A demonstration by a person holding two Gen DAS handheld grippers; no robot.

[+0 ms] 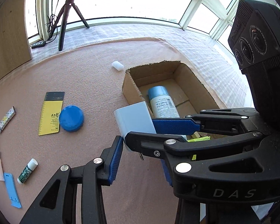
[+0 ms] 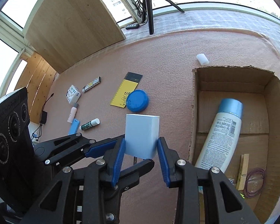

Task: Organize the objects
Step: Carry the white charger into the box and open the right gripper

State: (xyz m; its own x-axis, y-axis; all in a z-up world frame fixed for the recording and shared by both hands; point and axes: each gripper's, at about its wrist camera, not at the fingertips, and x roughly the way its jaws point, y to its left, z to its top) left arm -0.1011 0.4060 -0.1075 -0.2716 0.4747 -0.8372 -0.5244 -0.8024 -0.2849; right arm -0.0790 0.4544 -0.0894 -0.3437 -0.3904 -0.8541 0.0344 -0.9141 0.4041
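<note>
A: How many things lie loose on the pink bench (image 2: 168,59)?

B: One yellow ruler card (image 2: 126,91), one blue round lid (image 2: 137,100), one lighter (image 2: 92,86), one dotted white box (image 2: 73,94), one pink tube (image 2: 72,114), one light blue flat piece (image 2: 73,126), one green stick with a white cap (image 2: 89,124) and one small white cap (image 2: 202,59).

A: And in the cardboard box (image 2: 195,100)?

B: One white bottle with a blue cap (image 2: 221,134) lying down, one wooden clothespin (image 2: 242,171), one loop of purple rubber band (image 2: 255,183).

A: The grippers?

B: Two. The right gripper (image 2: 141,150) has its jaws clenched on the pale blue charger block (image 2: 142,136), blue pads against both flanks. The left gripper (image 1: 138,130) comes in crosswise, its pads at the same block.

A: How does it look?

B: Plain, boxy, rounded edges, a metal prong showing beneath. It hangs above the bench, just left of the box.
</note>
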